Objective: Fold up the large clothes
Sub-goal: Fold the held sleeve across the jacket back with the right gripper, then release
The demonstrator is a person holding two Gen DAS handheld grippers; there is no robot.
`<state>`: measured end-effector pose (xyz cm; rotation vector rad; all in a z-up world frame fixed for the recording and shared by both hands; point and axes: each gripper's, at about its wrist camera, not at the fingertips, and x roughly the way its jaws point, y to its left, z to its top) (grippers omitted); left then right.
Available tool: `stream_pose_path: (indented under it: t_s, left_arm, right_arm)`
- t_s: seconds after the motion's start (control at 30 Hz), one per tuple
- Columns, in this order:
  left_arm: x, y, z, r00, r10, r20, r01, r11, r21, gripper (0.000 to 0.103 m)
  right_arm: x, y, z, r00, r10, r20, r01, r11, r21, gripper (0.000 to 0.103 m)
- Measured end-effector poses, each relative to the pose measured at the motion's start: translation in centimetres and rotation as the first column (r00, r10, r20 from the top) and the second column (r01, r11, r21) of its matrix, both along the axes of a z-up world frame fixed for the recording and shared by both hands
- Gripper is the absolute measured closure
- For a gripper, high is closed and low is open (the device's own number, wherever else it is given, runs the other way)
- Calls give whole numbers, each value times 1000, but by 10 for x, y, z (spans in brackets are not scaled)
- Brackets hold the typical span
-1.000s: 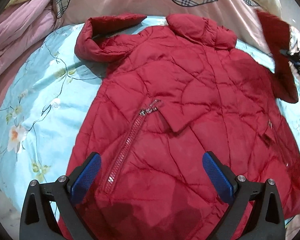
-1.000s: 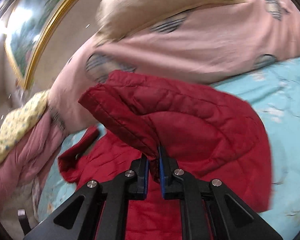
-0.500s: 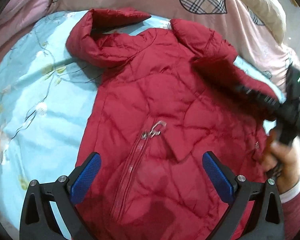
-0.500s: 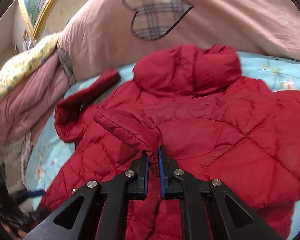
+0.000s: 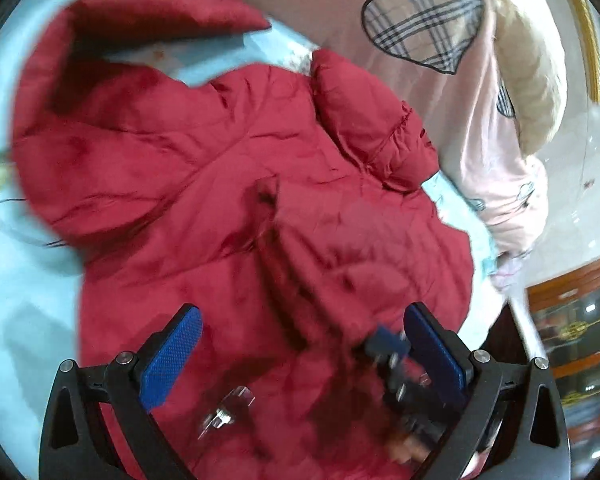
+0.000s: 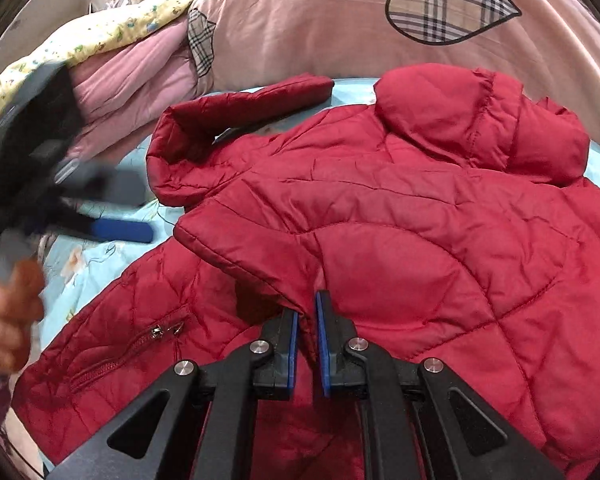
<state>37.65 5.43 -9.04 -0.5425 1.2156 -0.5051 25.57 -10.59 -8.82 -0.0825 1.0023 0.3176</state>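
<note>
A red quilted jacket (image 5: 204, 184) lies front-up on the light-blue floral sheet (image 5: 16, 264), hood (image 6: 480, 120) toward the pillows. My right gripper (image 6: 308, 328) is shut on the cuff of one sleeve (image 6: 260, 252), which is folded across the jacket's chest. The other sleeve (image 6: 240, 108) lies bent at the far left. My left gripper (image 5: 304, 354) hovers open over the jacket's middle, nothing between its blue pads (image 5: 172, 356). The right gripper (image 5: 388, 344) shows blurred beside its right finger. The left gripper (image 6: 132, 212) and a hand (image 6: 8, 304) are blurred at the left of the right wrist view.
A pink duvet with plaid hearts (image 6: 440, 4) is piled behind the hood. A yellow floral blanket (image 6: 100, 36) and a pink quilt (image 6: 140, 80) lie at the far left. A cream pillow (image 5: 532, 80) and a wooden cabinet (image 5: 576, 320) stand at the right.
My right gripper carried the sleeve down and across onto the jacket's front. My left gripper swung to the right over the jacket and stayed open. The zipper pull now lies under the left gripper.
</note>
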Motion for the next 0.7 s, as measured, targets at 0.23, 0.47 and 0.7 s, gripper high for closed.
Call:
stream_pose_path:
  t_s: [0.23, 0.47, 0.7]
  left_arm:
    - [51, -20, -34, 999, -28, -43, 28, 1000, 3, 79]
    - [51, -17, -22, 995, -48, 84, 36, 990, 138, 90]
    - [54, -19, -19, 970, -105, 220, 3, 909, 417, 89]
  right_arm:
    - [-2, -4, 0, 1000, -7, -8, 8, 999, 31, 90]
    - [-18, -24, 11, 998, -52, -25, 53, 996, 78, 79]
    - [-40, -85, 53, 962, -264, 75, 260, 964, 63, 76]
